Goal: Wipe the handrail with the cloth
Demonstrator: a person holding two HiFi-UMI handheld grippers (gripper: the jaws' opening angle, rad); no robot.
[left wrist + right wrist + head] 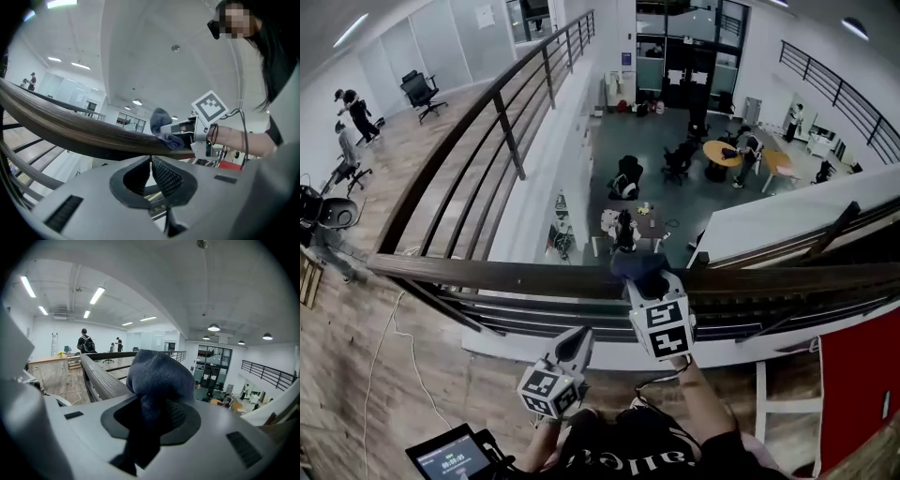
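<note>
Wood floor fills the lower left of the head view, with a black chair at the upper left. Far below in the middle is a grey floor (with a round orange table). Long lights shine on the white ceiling

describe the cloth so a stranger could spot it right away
Find the dark wooden handrail that overlooks the open hall below. Near its middle, the right gripper holds a bunched cloth on the rail top. It is the only soft, dark blue thing there.
</note>
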